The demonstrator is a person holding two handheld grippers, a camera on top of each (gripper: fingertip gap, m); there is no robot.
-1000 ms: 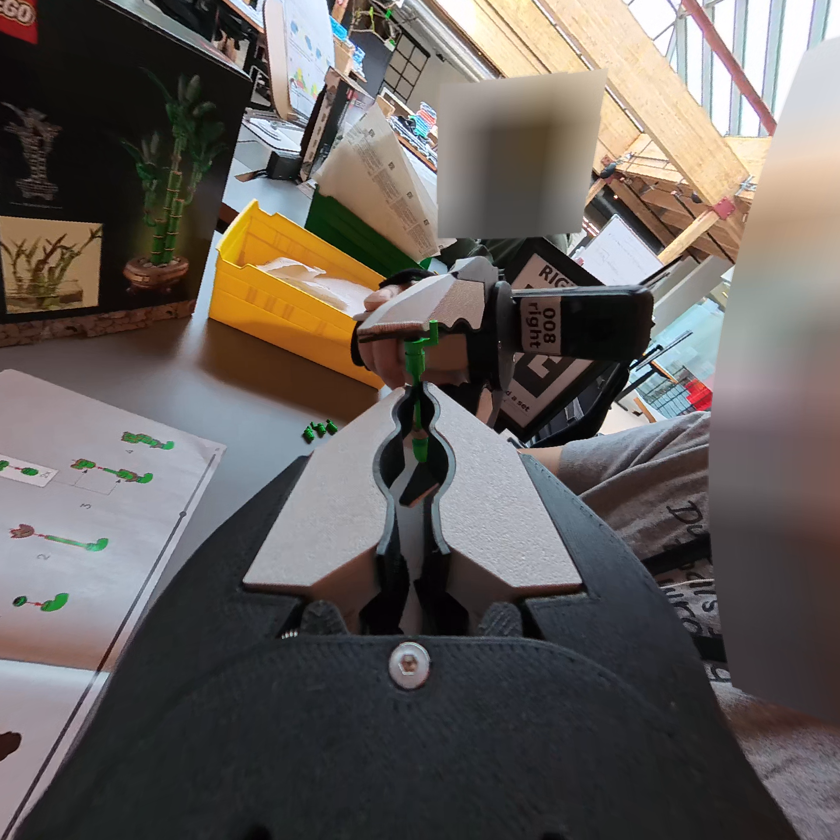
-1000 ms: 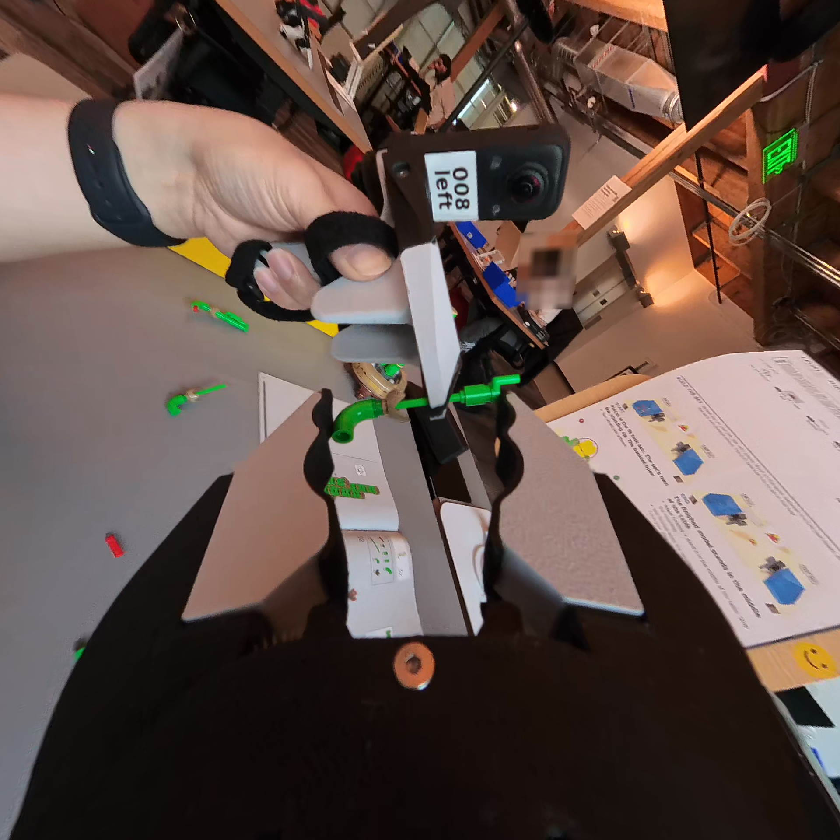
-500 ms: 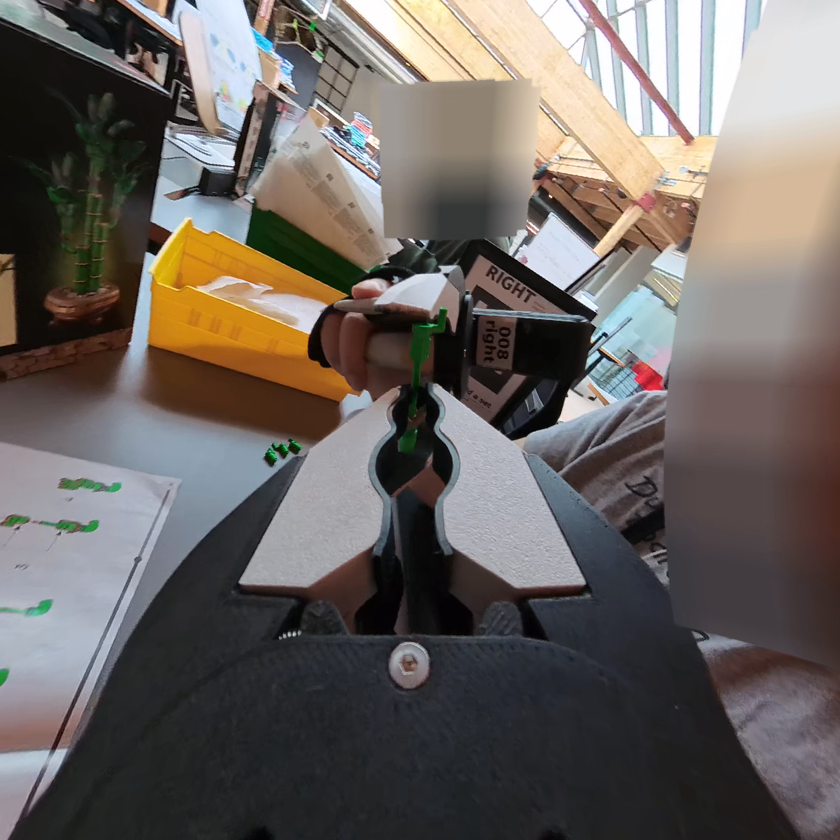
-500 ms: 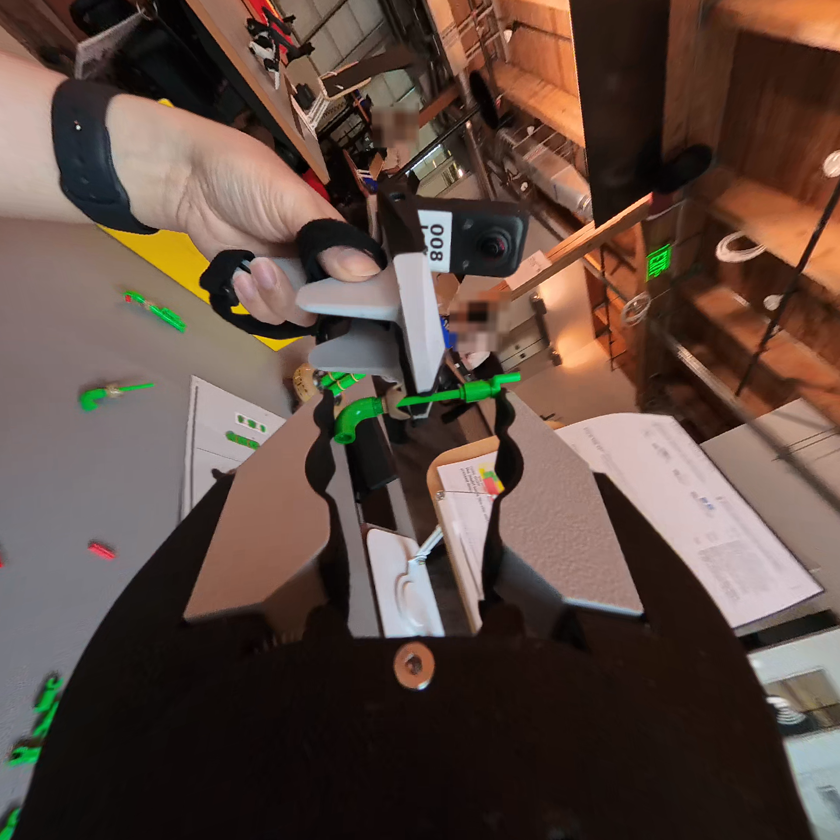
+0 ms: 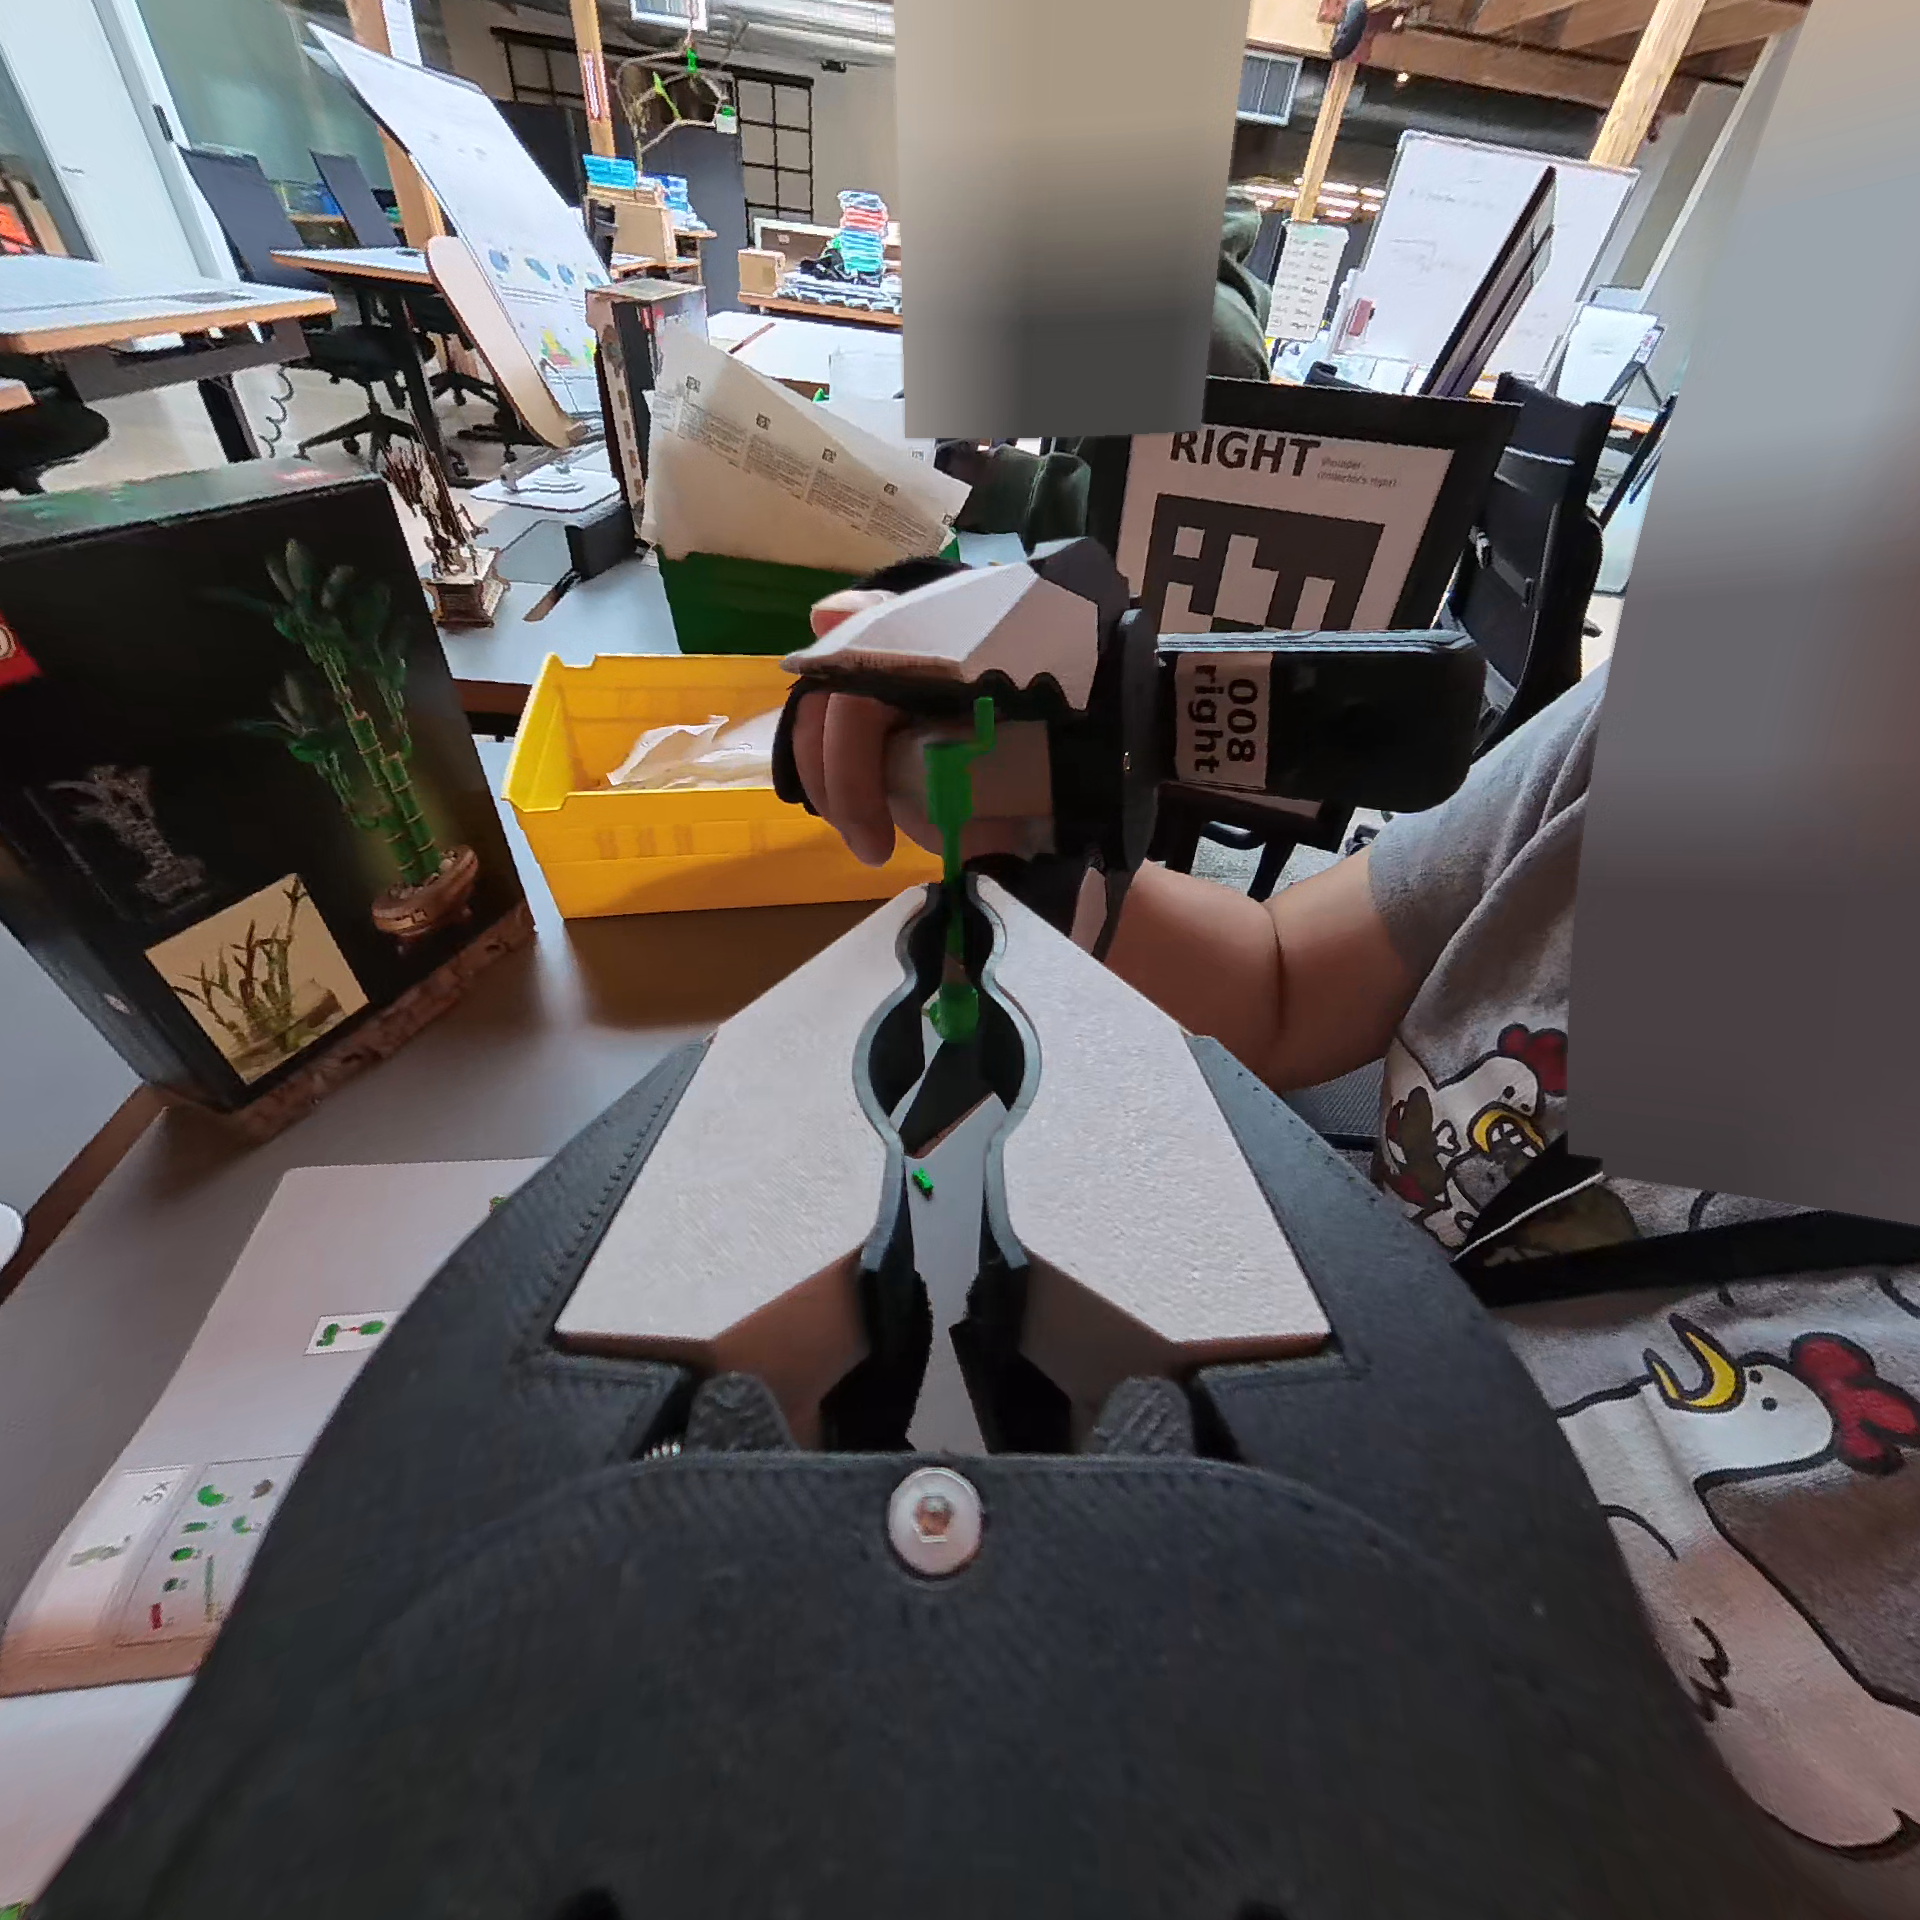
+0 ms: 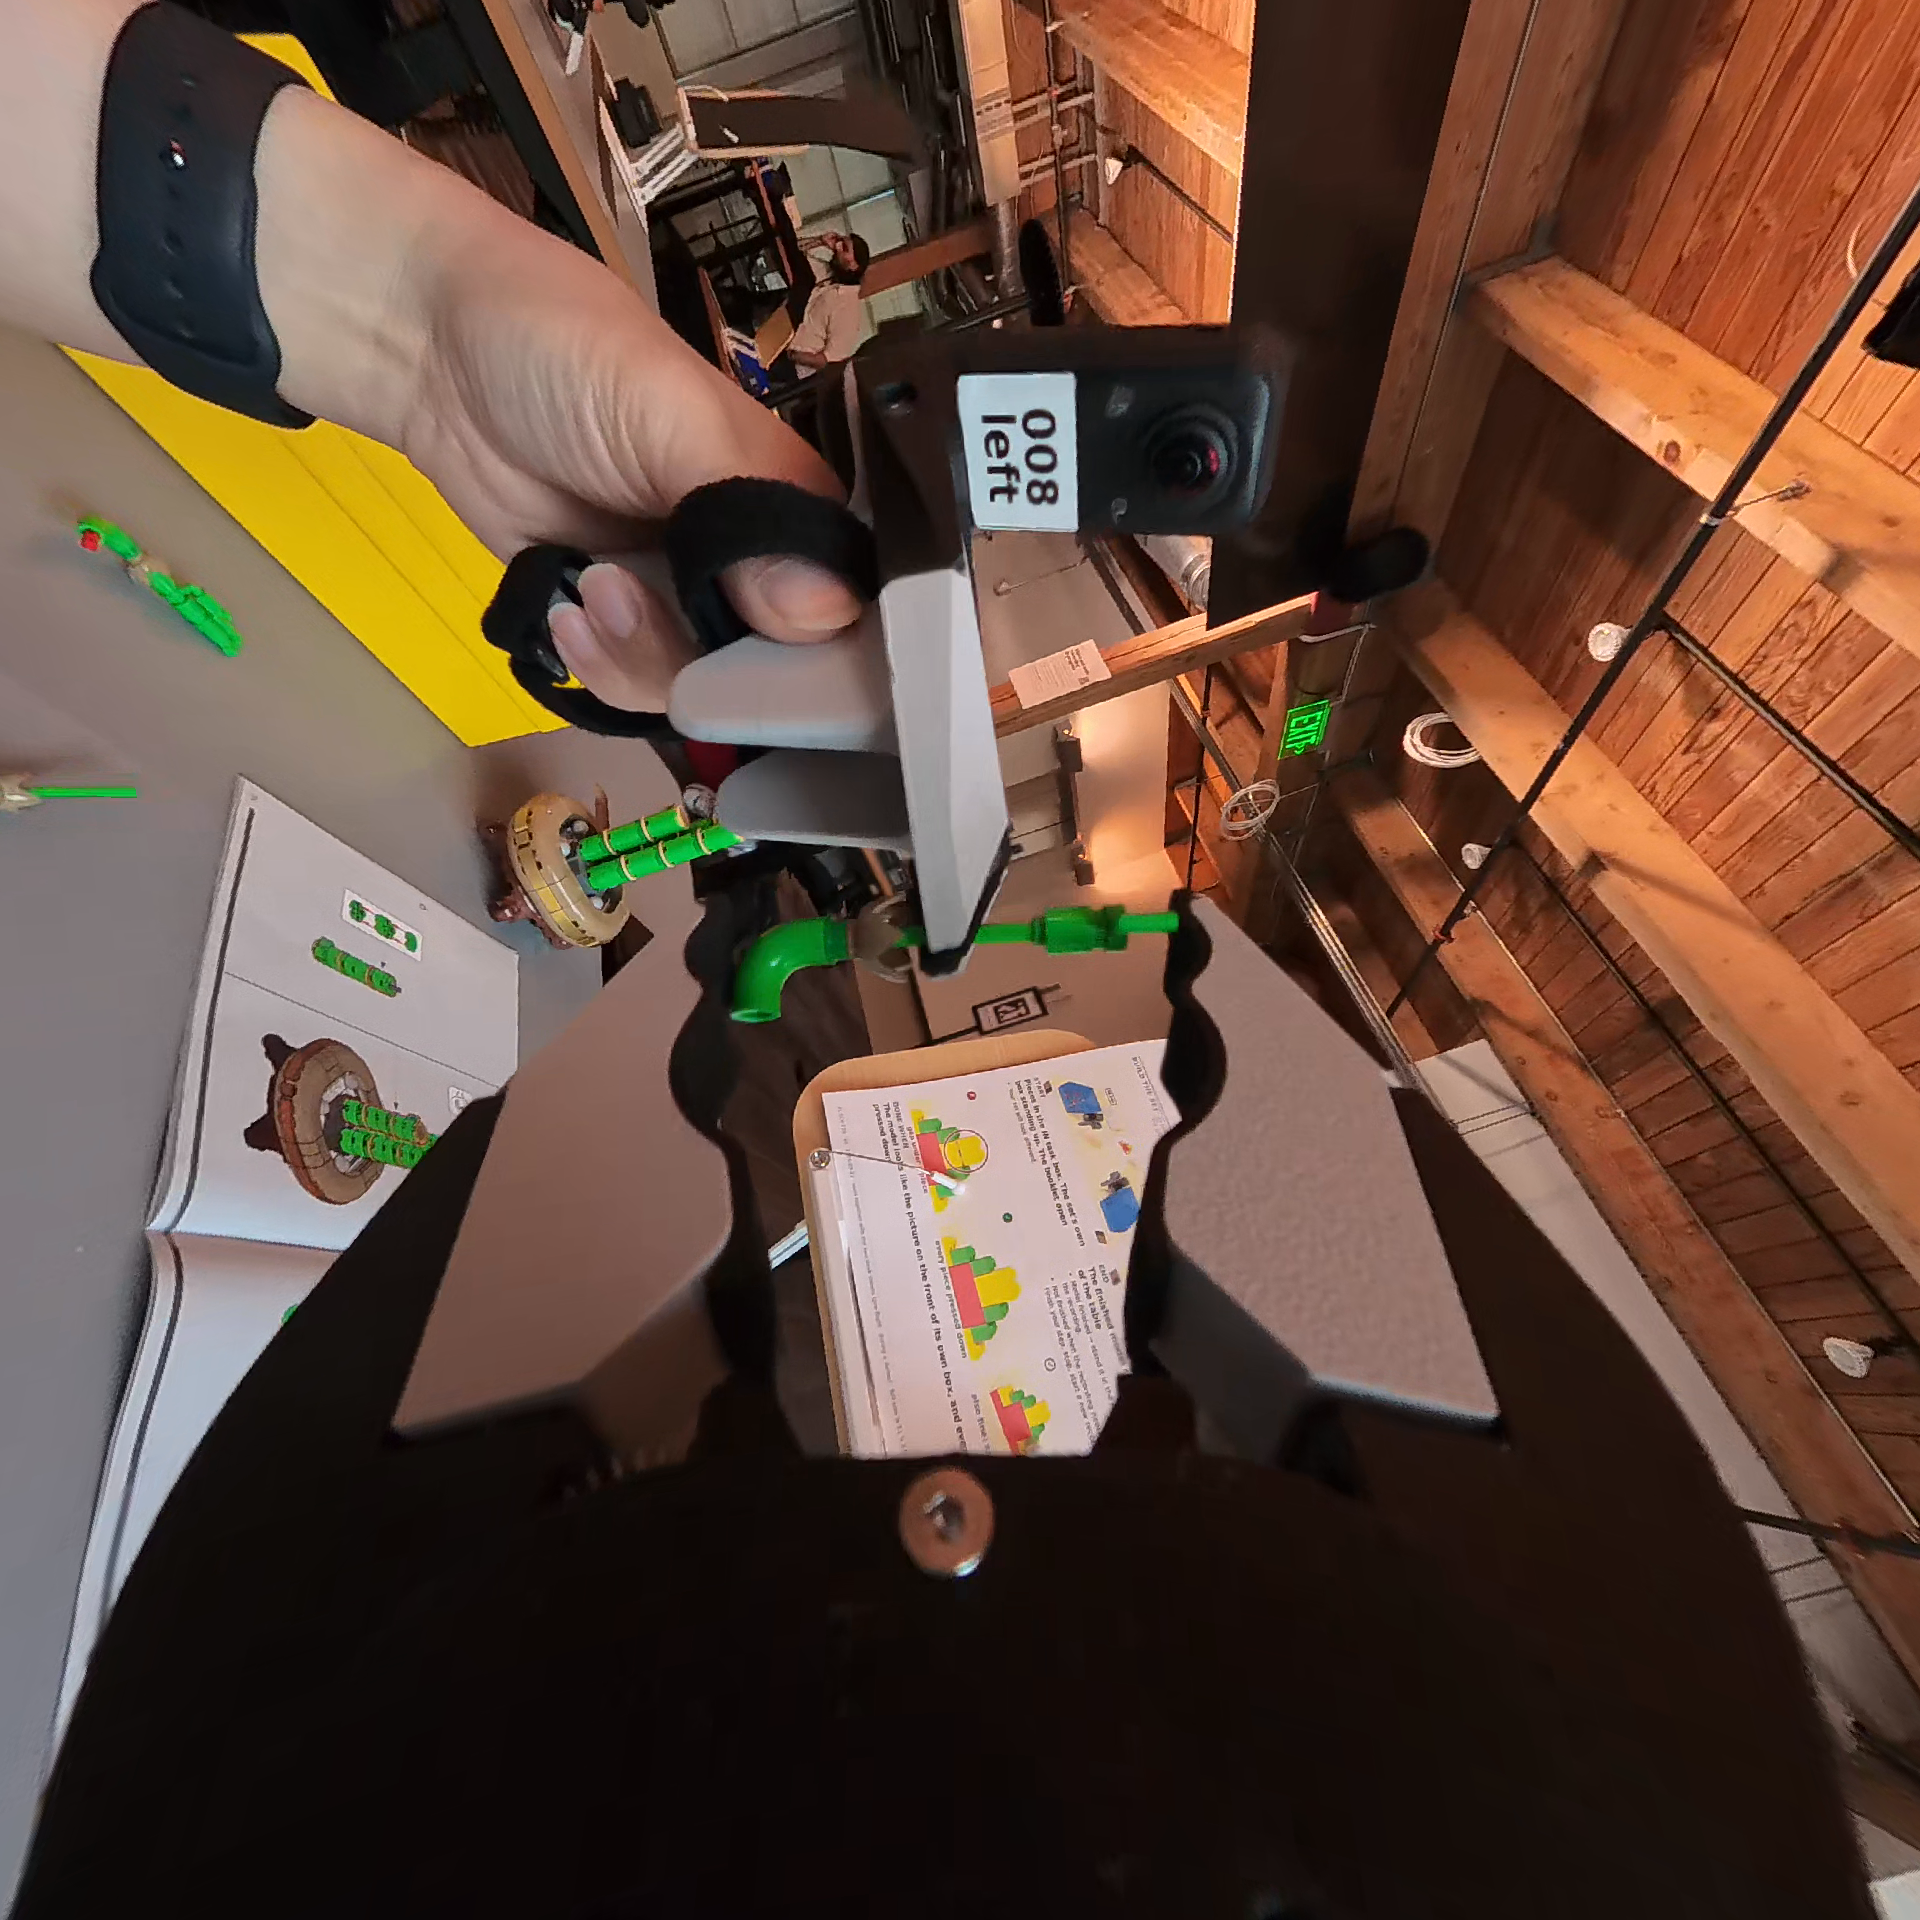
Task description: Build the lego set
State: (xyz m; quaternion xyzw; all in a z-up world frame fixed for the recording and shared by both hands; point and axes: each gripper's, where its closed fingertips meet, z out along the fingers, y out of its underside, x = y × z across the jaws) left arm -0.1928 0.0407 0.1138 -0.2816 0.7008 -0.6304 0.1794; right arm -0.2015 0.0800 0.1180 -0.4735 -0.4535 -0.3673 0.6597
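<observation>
A thin green stem [image 5: 948, 790] with an elbow at one end is held in the air between both grippers. My left gripper [image 5: 954, 896] is shut on the middle of the stem, and the elbow sits in the hollow between its fingers. In the right wrist view the stem [image 6: 1081, 928] lies crosswise. My right gripper [image 6: 943, 935] has its fingers wide apart, and the two ends of the stem touch its two fingertips. The partly built pot with green bamboo stalks [image 6: 582, 868] stands on the table beyond.
On the table are the set's black box [image 5: 239, 769], a yellow bin [image 5: 665, 821] and the open instruction booklet [image 5: 260, 1403]. In the right wrist view loose green pieces [image 6: 177, 592] lie near the bin. A board with a printed sheet [image 6: 997, 1247] is behind. My two grippers' fingertips are within a few centimetres of each other.
Both grippers have swung together with the stem still between them. The left view has dropped from the ceiling to the room. The holds have not changed.
</observation>
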